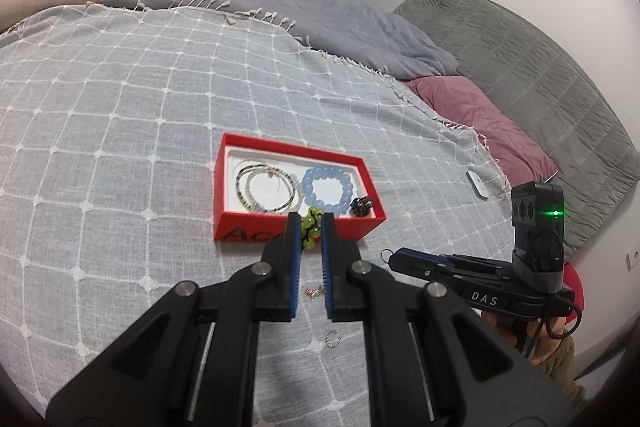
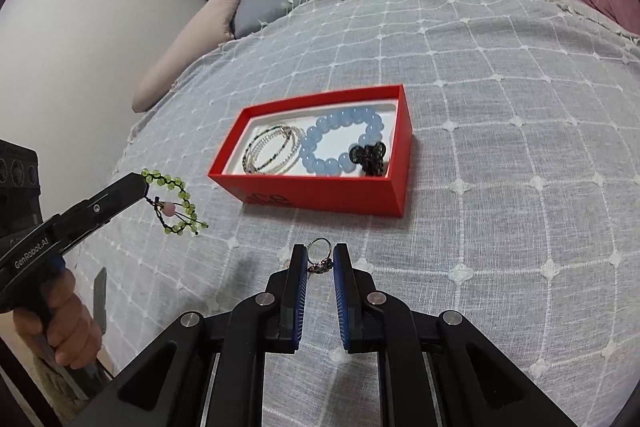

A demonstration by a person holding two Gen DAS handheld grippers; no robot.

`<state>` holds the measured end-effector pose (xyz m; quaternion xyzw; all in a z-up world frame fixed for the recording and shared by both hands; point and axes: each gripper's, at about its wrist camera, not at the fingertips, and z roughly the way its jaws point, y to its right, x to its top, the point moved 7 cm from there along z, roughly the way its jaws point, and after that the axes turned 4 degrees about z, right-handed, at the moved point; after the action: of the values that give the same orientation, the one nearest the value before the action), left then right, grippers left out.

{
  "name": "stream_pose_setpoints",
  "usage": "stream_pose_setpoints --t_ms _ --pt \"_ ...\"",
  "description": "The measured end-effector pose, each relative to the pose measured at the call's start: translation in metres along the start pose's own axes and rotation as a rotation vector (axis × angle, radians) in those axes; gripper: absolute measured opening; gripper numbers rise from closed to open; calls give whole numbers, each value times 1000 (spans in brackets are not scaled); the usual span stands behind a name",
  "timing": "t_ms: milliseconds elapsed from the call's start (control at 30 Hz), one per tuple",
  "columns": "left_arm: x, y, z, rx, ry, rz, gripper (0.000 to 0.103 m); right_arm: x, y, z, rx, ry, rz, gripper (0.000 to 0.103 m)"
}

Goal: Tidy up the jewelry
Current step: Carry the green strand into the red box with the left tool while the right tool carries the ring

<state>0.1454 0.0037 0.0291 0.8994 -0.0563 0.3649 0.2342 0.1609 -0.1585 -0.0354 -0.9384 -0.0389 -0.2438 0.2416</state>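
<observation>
A red box lies on the bed and holds a blue bead bracelet, thin beaded strands and a black piece. My left gripper is shut on a green bead bracelet and holds it above the bed, just short of the box's near wall. My right gripper is shut on a small silver ring with a dark charm, to the right of the left one.
On the grey checked blanket under the left gripper lie a small rose-gold piece and a small silver ring. A small white object lies near the blanket's right edge. Pillows and a grey quilt lie beyond.
</observation>
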Motion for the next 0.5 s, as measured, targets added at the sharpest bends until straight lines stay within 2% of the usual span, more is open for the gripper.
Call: stream_pose_setpoints --t_ms 133,500 --pt "13 4 5 -50 16 -27 11 12 -2 -5 12 27 0 13" --pt "35 1 37 -40 9 -32 11 43 1 2 19 58 9 13"
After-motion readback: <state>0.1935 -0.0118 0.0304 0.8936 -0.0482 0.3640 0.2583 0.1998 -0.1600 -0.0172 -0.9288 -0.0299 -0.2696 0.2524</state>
